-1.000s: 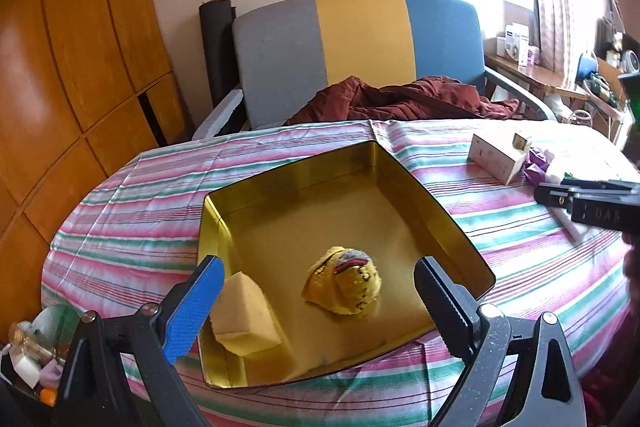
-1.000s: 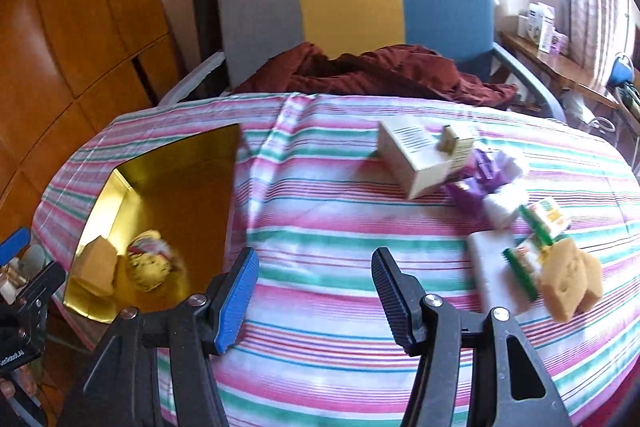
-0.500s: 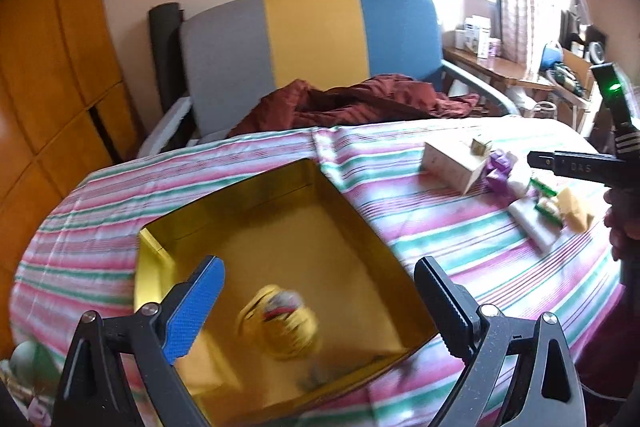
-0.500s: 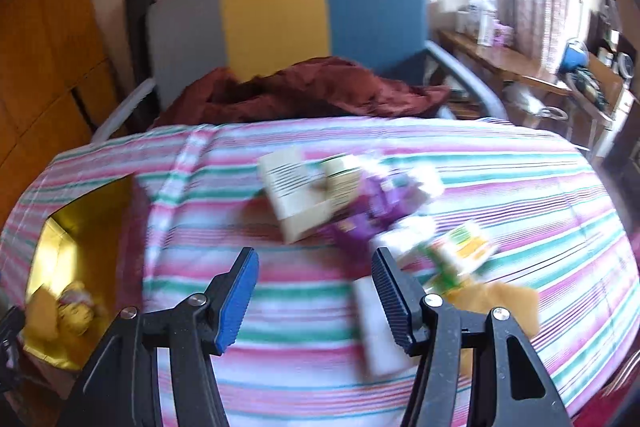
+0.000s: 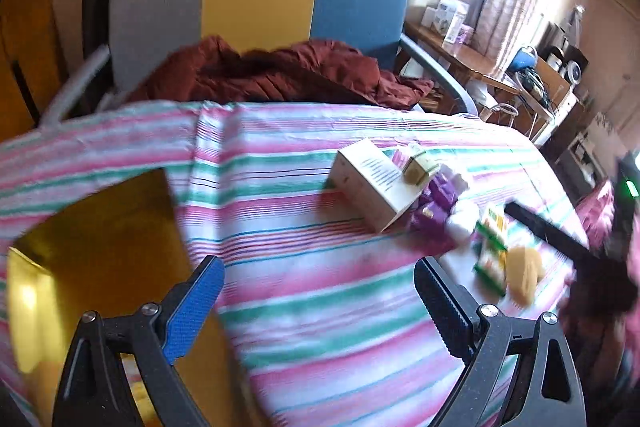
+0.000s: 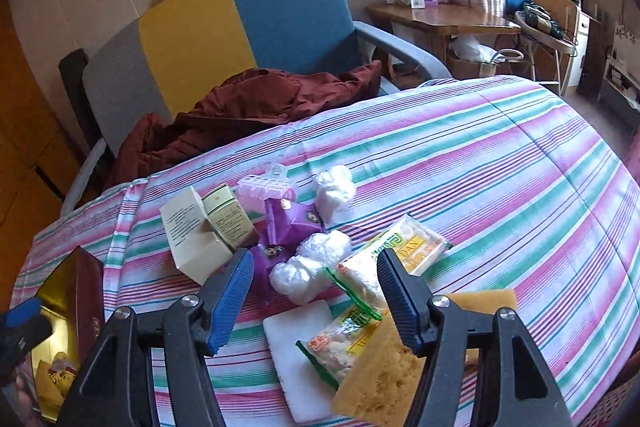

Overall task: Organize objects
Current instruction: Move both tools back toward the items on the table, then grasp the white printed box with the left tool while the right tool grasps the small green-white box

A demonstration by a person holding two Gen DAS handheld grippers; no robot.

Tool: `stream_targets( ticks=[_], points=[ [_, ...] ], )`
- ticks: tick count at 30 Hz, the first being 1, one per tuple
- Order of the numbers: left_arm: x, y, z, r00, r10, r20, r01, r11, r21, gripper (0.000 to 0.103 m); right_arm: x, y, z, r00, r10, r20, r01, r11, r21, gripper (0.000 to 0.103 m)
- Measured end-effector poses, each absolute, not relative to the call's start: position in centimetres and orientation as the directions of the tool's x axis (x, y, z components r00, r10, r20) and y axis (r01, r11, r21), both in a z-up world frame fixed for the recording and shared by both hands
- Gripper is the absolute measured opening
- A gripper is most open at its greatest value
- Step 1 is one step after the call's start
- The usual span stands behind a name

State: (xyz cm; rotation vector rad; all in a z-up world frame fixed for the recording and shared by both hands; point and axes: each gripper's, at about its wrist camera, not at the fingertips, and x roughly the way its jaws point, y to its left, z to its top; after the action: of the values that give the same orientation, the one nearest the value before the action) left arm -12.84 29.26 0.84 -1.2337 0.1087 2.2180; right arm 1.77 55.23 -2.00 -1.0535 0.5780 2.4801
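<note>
The right gripper [image 6: 314,291] hangs over a heap of small things on the striped table [image 6: 500,195]. Its jaws are opening and nothing is pressed between them. Directly under the gap lie the green-edged snack packets [image 6: 384,267], and below them, toward 6 o'clock, a white pad [image 6: 296,347]. The yellow sponge [image 6: 384,375] lies at about 5 o'clock, partly behind the right finger. At 11 o'clock stands the cream box [image 6: 192,239] with a smaller green-labelled box [image 6: 228,215] leaning on it. Purple packets [image 6: 292,223] and clear plastic bundles [image 6: 316,259] fill the space at 12 o'clock, with a pink hair clip [image 6: 264,187] behind them.

The left gripper [image 5: 320,291] is released, wide apart and empty, above bare striped cloth. The gold tin [image 5: 100,239] lies at its 9 o'clock, and the heap of things at its 2 o'clock, well apart from it. This view is blurred. In the right view the tin shows at the far left edge, with a yellow thing [image 6: 60,375] inside.
</note>
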Motion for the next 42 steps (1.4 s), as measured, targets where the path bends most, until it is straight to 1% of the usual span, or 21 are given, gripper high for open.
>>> stream_targets(
  ticks=[4, 12, 17, 19, 20, 23, 27, 29, 32, 35, 36, 38, 40, 41, 42],
  points=[
    [-16.3, 32.5, -1.0, -0.349, 0.44, -0.827, -0.458, -0.851, -0.259, 0.096, 1.5, 54.6, -2.3, -0.65, 0.136, -0.748, -0.46, -0.854, 0.243, 0.066],
    [-21.0, 38.0, -4.2, -0.263, 0.406, -0.876, -0.342, -0.888, -0.309, 0.096, 1.2, 54.4, -2.7, -0.651, 0.073, -0.756, -0.422, -0.862, 0.28, 0.066],
    [-23.0, 40.5, -6.2, -0.225, 0.372, -0.901, -0.278, -0.91, -0.306, 0.096, 1.2, 54.7, -3.0, -0.648, 0.053, -0.759, -0.422, -0.855, 0.301, 0.066],
    [-23.6, 41.3, -7.0, -0.212, 0.361, -0.908, -0.272, -0.914, -0.3, 0.096, 1.2, 54.8, -3.1, -0.646, 0.052, -0.762, -0.425, -0.853, 0.303, 0.066],
    [-23.7, 41.5, -7.4, -0.208, 0.359, -0.91, -0.277, -0.914, -0.297, 0.099, 1.3, 54.9, -3.1, -0.645, 0.051, -0.763, -0.428, -0.851, 0.305, 0.066],
    [-23.6, 41.0, -7.7, -0.211, 0.395, -0.894, -0.291, -0.898, -0.328, 0.099, 1.4, 55.1, -3.2, -0.643, 0.049, -0.764, -0.436, -0.844, 0.312, 0.066],
    [-23.0, 39.9, -6.9, -0.209, 0.426, -0.88, -0.385, -0.864, -0.326, 0.086, 1.2, 55.0, -3.4, -0.632, 0.052, -0.773, -0.436, -0.849, 0.299, 0.066],
    [-23.1, 38.9, -6.7, -0.194, 0.422, -0.886, -0.383, -0.864, -0.327, 0.085, 0.9, 54.7, -3.5, -0.623, 0.064, -0.779, -0.437, -0.855, 0.28, 0.066],
    [-23.3, 37.8, -6.6, -0.183, 0.412, -0.893, -0.347, -0.877, -0.333, 0.087, 0.9, 54.7, -3.7, -0.613, 0.078, -0.786, -0.444, -0.857, 0.261, 0.066],
    [-22.9, 37.9, -6.9, -0.149, 0.401, -0.904, -0.302, -0.889, -0.345, 0.093, 0.7, 54.8, -4.0, -0.602, 0.091, -0.794, -0.453, -0.857, 0.245, 0.066],
    [-22.7, 38.0, -6.9, -0.143, 0.41, -0.901, -0.29, -0.888, -0.358, 0.094, 0.6, 54.8, -4.0, -0.598, 0.095, -0.796, -0.455, -0.857, 0.24, 0.066],
    [-22.2, 38.5, -6.5, -0.152, 0.41, -0.899, -0.29, -0.888, -0.356, 0.096, 0.6, 54.8, -4.1, -0.595, 0.099, -0.798, -0.458, -0.857, 0.235, 0.066],
    [-21.8, 39.3, -6.4, -0.181, 0.394, -0.901, -0.315, -0.891, -0.327, 0.097, 0.5, 54.8, -4.2, -0.591, 0.101, -0.8, -0.46, -0.857, 0.232, 0.066],
    [-21.5, 39.5, -6.4, -0.195, 0.382, -0.903, -0.333, -0.892, -0.305, 0.094, 0.5, 54.8, -4.2, -0.591, 0.1, -0.8, -0.459, -0.857, 0.232, 0.066],
    [-21.2, 39.6, -6.5, -0.208, 0.372, -0.905, -0.356, -0.89, -0.284, 0.083, 0.5, 54.8, -4.2, -0.591, 0.099, -0.801, -0.458, -0.858, 0.232, 0.066]
  ],
)
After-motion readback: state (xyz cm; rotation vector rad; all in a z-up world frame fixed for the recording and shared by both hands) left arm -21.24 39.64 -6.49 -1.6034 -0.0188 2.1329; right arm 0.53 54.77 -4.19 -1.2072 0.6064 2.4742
